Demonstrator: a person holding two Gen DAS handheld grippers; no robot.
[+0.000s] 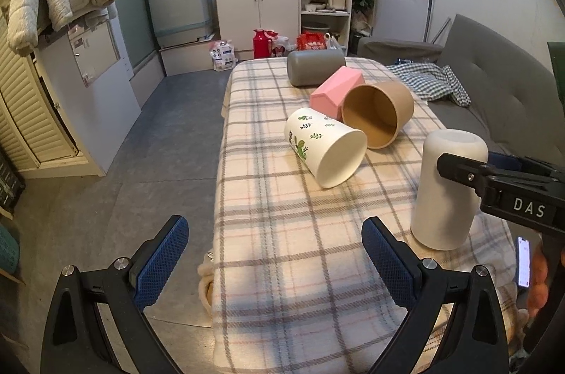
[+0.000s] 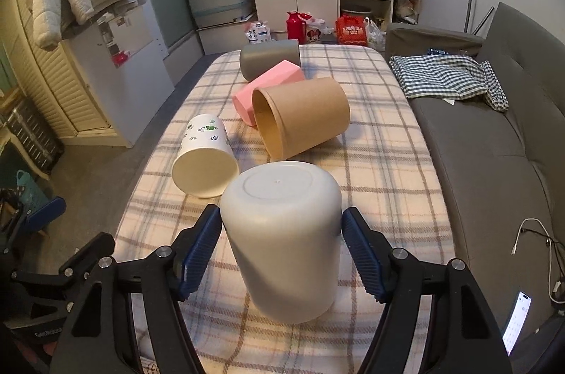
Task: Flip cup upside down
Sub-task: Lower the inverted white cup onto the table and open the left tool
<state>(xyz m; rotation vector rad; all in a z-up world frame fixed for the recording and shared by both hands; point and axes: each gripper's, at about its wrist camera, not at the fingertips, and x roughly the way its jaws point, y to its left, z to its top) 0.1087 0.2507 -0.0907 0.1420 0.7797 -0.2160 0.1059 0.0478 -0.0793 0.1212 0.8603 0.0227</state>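
A plain white cup point(image 2: 282, 243) stands upside down, base up, on the plaid tablecloth point(image 2: 381, 162). My right gripper point(image 2: 282, 250) is open around it, a blue pad on each side with a small gap to the cup wall. The cup also shows in the left wrist view point(image 1: 446, 190), with the right gripper point(image 1: 469, 169) reaching in from the right. My left gripper point(image 1: 272, 261) is open and empty over the table's near left edge.
Several cups lie on their sides farther along the table: a white leaf-print cup point(image 1: 325, 148), a brown paper cup point(image 1: 378, 114), a pink cup point(image 1: 335, 91) and a grey cup point(image 1: 314, 67). A grey sofa point(image 2: 487, 141) runs along the right. Floor lies to the left.
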